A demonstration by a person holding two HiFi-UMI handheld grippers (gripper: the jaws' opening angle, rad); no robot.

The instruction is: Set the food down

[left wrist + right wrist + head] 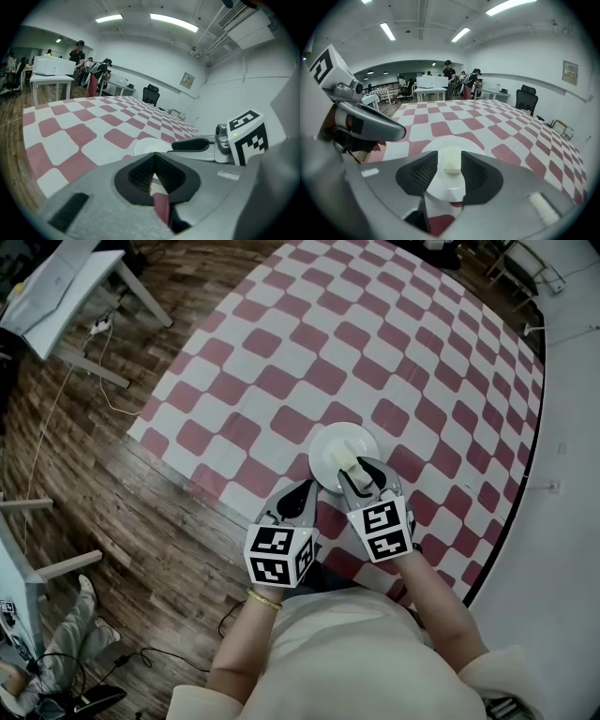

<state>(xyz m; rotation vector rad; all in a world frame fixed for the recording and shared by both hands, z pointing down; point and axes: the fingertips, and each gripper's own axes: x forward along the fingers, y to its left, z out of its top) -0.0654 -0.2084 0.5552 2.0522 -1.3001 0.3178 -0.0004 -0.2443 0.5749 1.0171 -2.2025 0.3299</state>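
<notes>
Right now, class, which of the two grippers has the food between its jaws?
The right gripper: a pale food cube sits between its parted jaws, while the left gripper is shut and empty.

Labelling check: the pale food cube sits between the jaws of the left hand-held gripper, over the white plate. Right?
Not quite: the pale food cube sits between the jaws of the right hand-held gripper, over the white plate. The right gripper view shows it; the left hand-held gripper is shut and empty.

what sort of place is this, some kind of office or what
Most likely an open-plan office or lab: white desks, a black office chair by the far wall, strip ceiling lights, and people standing about at the back.
</notes>
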